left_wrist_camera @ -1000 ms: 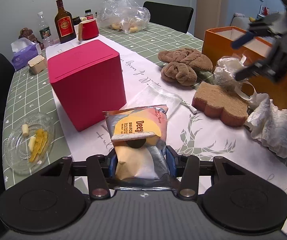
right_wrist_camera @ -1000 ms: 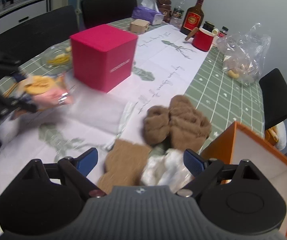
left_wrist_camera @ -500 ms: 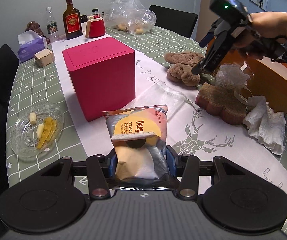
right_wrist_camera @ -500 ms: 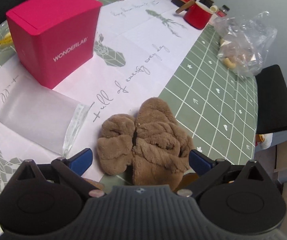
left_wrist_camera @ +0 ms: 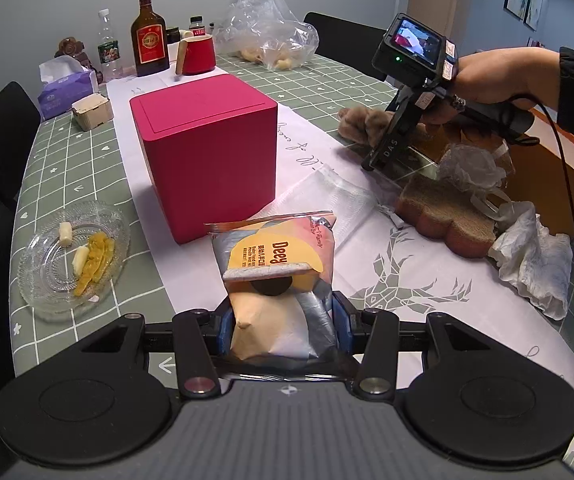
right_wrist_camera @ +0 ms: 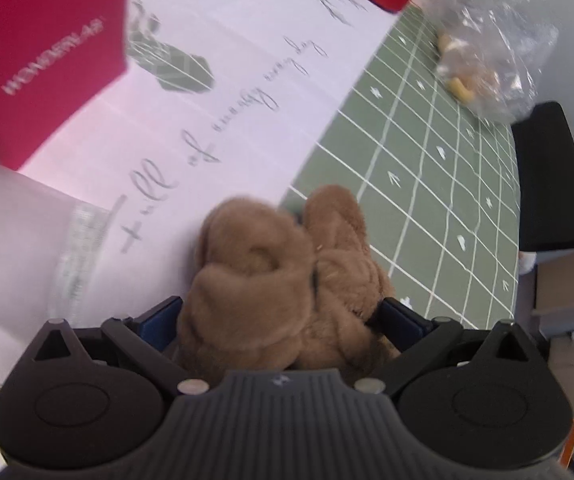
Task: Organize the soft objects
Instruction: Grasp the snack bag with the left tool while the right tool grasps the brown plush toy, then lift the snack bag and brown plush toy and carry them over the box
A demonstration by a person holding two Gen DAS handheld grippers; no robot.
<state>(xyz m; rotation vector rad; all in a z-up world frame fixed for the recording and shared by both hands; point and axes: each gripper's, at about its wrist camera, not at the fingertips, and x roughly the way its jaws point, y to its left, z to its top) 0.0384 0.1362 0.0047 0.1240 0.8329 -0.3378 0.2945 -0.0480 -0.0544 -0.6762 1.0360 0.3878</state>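
We see a brown plush bundle (right_wrist_camera: pixel 287 276), two fuzzy knotted lumps pressed side by side, lying where the white runner meets the green checked cloth, toward the tabletop's right edge. A foil snack bag (left_wrist_camera: pixel 277 280), yellow, orange and silver, stands tilted upright near the near edge, its lower part squeezed. Toward the right edge a tan sponge-like pad (left_wrist_camera: pixel 443 210) with scalloped sides lies flat, with a crumpled clear plastic wad (left_wrist_camera: pixel 469 166) on its far end. Just beside it lies a crumpled white tissue wad (left_wrist_camera: pixel 535 258). A flat white mesh pouch (left_wrist_camera: pixel 327 196) lies mid-runner.
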